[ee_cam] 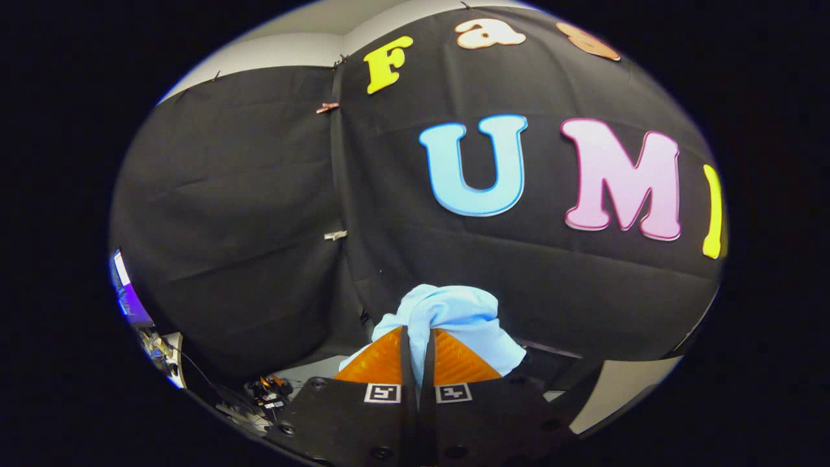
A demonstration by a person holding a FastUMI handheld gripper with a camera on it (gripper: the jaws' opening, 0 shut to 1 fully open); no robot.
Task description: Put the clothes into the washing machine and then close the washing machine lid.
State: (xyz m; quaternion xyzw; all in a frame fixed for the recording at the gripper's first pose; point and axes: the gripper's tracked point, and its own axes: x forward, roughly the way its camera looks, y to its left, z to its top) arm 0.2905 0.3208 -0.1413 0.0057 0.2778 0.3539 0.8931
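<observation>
A recording booth in a lab: black cloth (259, 194) clipped up as walls, with a lit screen (126, 292) and tangled cables (259, 395) nearby.

The claw (417, 337) has its two fingers squeezed tight on a light blue cloth (447, 314), and the fingers cover the lower part of the cloth. Past the left side of the claw sits a small pile of wires and little parts (262, 395), too small to tell what they are. Farther left, a bright screen (126, 292) is cut off at the side.
</observation>
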